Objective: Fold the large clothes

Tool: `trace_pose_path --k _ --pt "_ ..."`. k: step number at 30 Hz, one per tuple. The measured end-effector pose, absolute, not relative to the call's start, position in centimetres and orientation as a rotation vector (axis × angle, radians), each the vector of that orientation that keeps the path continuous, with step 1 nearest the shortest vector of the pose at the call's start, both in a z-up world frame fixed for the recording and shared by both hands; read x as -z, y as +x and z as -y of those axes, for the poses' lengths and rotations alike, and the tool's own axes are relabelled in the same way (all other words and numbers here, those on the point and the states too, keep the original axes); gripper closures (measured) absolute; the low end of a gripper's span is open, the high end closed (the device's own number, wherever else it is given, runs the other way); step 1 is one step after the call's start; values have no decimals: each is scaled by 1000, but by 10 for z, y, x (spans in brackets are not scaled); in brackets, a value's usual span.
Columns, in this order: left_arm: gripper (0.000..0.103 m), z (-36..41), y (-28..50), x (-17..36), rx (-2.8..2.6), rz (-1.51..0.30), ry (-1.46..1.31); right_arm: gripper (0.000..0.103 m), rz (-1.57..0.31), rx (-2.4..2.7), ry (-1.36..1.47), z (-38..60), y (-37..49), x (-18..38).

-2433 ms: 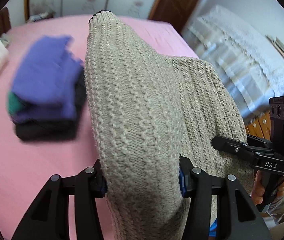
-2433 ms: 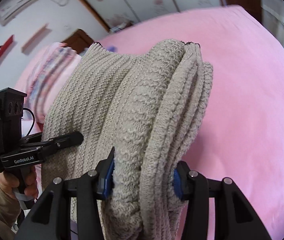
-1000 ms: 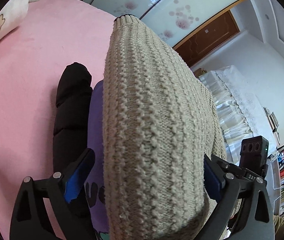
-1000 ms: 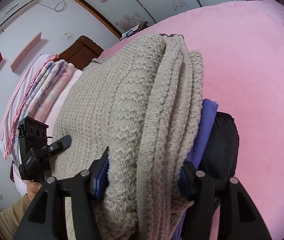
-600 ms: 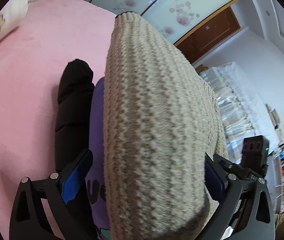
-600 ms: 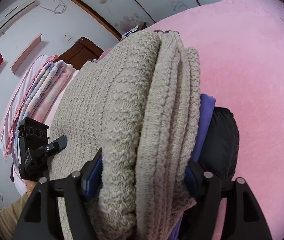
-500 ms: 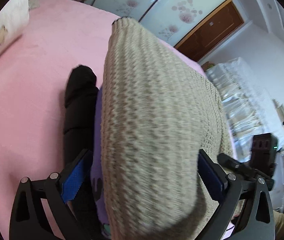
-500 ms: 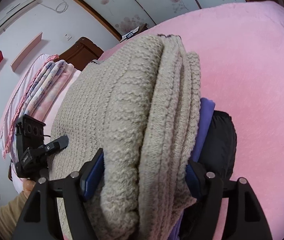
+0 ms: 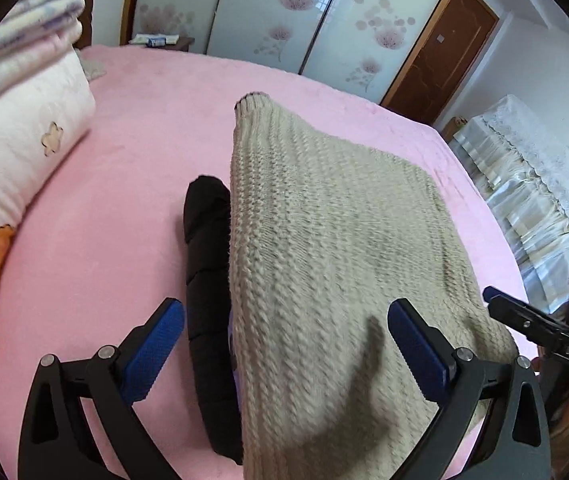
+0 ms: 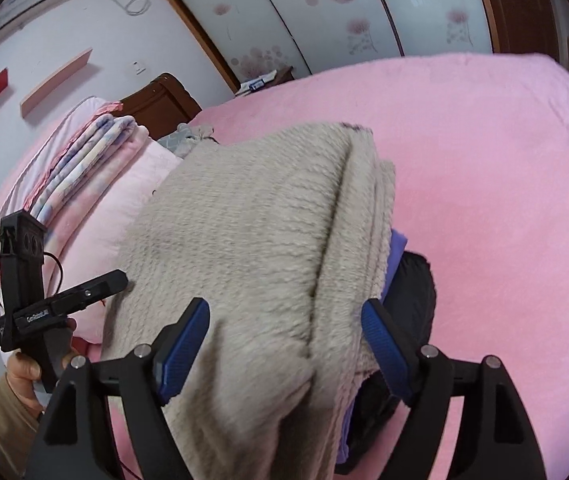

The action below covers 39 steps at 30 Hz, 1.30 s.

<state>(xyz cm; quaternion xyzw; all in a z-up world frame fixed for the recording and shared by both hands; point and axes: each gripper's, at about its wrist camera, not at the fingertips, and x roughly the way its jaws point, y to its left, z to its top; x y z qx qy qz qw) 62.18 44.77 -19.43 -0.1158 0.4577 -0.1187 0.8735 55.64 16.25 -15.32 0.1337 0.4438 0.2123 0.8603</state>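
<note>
A folded beige knit sweater (image 9: 324, 260) lies on top of a stack with a purple garment (image 10: 396, 248) and a black padded garment (image 9: 206, 240) on the pink bed (image 9: 104, 220). My left gripper (image 9: 284, 344) is open, its blue pads (image 9: 152, 348) apart on either side of the sweater's near edge. My right gripper (image 10: 284, 344) is open too, its pads (image 10: 384, 348) clear of the sweater (image 10: 264, 240). Each view shows the other gripper at the sweater's far side.
A white pillow with flower print (image 9: 16, 152) and folded pink blankets (image 10: 76, 168) lie at the head of the bed. Sliding wardrobe doors (image 9: 284, 12) stand behind. A covered piece of furniture (image 9: 532, 184) is on the right.
Both grippers carried the sweater onto the stack, then opened and let go. They have since drawn back a little, and the sweater lies flatter.
</note>
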Motion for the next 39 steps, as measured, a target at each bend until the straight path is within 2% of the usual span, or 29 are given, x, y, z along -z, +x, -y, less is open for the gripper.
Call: trace_pose_path --k 15,26,33,39 --pt "2 -394 516 102 171 -822 -179 24 -838 -435 196 -142 491 91" --pt "2 -294 403 43 249 -822 -245 24 -857 -422 245 -52 379 45" --pt "2 -227 323 -10 295 -804 -275 24 -841 -421 261 15 299 -13" --pt "2 -169 251 -28 283 -829 -262 24 -839 -416 218 57 230 -39"
